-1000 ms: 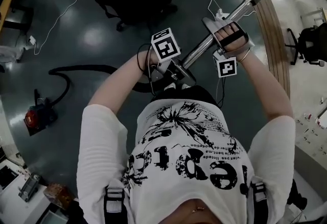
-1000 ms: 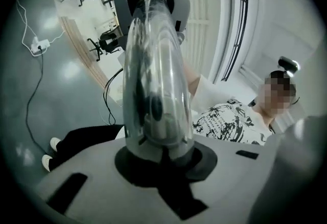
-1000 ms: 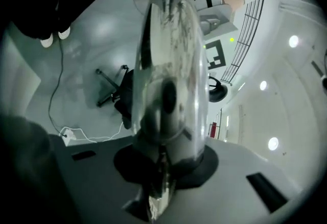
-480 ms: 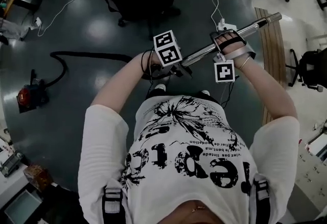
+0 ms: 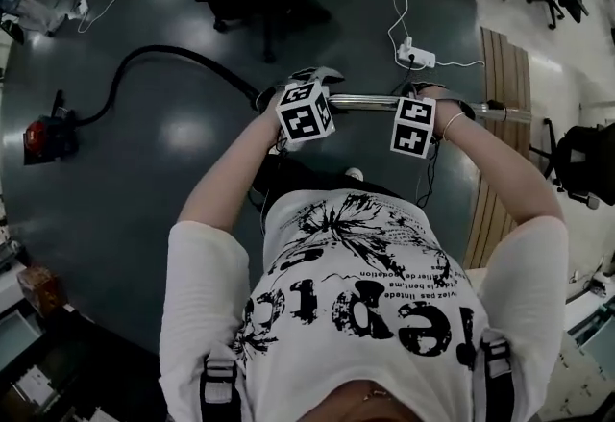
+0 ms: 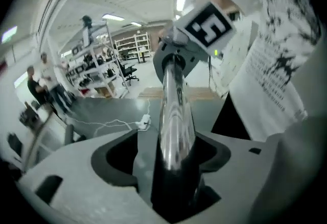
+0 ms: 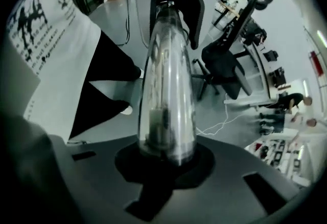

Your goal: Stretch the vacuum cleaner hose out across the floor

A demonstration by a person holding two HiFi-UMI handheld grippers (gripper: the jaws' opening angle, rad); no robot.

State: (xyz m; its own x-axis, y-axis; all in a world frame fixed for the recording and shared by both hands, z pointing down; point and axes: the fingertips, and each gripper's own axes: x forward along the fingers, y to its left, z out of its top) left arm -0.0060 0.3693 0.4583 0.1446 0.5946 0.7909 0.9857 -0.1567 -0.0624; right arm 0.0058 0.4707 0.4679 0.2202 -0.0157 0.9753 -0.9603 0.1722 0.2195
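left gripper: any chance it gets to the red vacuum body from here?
Probably not. The left gripper has just been opening its fingers, metal wand between them, close in front of the person; the vacuum body sits far across the floor at the hose's other end. It'd need walking over.

Vacuum cleaner (image 5: 43, 136) far left, hose (image 5: 163, 53) running right to wand (image 5: 365, 103)

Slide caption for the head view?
Person holds shiny metal vacuum wand, right tool clamped on it, left tool just opened around it; black hose curves to red vacuum cleaner.
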